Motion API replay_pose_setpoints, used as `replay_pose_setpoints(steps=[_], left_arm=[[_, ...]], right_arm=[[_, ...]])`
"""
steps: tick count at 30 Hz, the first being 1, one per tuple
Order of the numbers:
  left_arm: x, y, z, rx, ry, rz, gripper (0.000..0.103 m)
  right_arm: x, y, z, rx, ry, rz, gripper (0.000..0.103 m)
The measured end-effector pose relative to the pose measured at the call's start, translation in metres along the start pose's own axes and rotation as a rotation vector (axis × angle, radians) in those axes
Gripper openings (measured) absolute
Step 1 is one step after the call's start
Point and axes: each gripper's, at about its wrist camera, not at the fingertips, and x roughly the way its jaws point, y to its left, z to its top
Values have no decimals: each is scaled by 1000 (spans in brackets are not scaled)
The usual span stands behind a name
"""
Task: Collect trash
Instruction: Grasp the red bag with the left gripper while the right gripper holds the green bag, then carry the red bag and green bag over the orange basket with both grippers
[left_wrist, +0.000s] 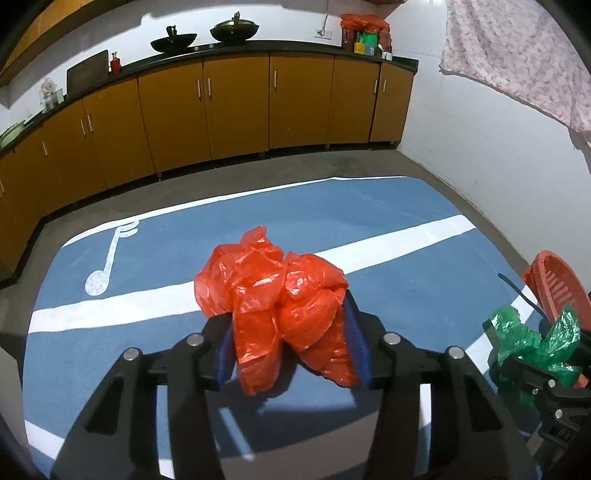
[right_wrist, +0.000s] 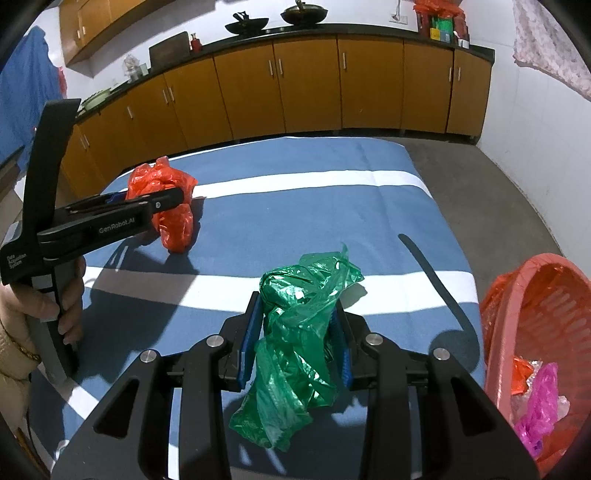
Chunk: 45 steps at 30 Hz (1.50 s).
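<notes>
Trash: red plastic bag (left_wrist: 273, 295) clamped in left gripper (left_wrist: 290, 345) mid-table, green plastic bag (right_wrist: 299, 332) clamped in right gripper (right_wrist: 295, 345) near right edge; next, carry both to basket (right_wrist: 517, 295).

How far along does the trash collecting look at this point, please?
Done: pink and orange scraps already lie in the red basket. In hand: the left gripper is closed on the orange bag, the right gripper on the green bag. Left: dropping both in the basket.
</notes>
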Motion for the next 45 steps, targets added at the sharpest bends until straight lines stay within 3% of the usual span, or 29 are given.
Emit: replay_pose_setpoints(steps=[13, 28, 45], left_arm=[[-68, -30, -15, 8, -74, -43, 48], [-173, -113, -34, 62, -173, -160, 48], [-211, -204, -51, 166, -197, -246, 48]], right_arm=[[-68, -9, -5, 29, -114, -43, 36], [-175, -41, -35, 71, -285, -236, 36], [-212, -78, -62, 172, -330, -356, 36]])
